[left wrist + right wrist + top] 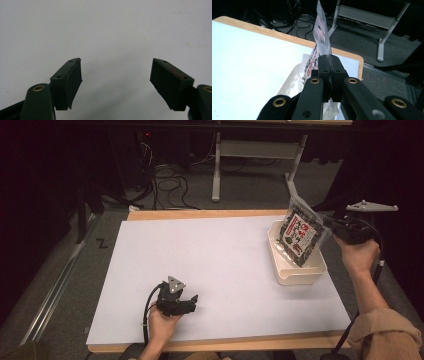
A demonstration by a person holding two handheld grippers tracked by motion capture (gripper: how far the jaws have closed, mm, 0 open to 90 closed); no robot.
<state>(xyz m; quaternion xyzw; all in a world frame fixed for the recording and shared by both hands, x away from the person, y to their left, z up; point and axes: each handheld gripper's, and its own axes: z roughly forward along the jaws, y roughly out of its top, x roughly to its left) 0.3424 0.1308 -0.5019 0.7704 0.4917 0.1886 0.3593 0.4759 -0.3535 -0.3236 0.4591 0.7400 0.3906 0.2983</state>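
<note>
Nearest you, your left gripper (186, 301) rests low over the white table (210, 270) near its front edge, jaws spread wide with nothing between them; in the left gripper view there is just bare surface ahead. It has open room on every side, so the risk there is small: mainly sliding it off the front edge if you pull back without looking.

Farther off at the right, your right gripper (334, 224) has its jaws clamped on the clear top edge of a snack bag (301, 234). The bag hangs tilted, its lower part down inside the cream tray (300, 275); whether it touches the tray floor I cannot tell. The hold is on a thin, slick strip of film, as the right gripper view (329, 72) shows, so the bag could slip out or swing if you move fast. If you drag it sideways instead of lifting clear, its lower corner may catch the tray wall and tip or shove the tray.

The tray sits close to the table's right edge, with little margin there. To its left the table is wide open. Beyond the far edge, cables (167, 182) lie on the floor.
</note>
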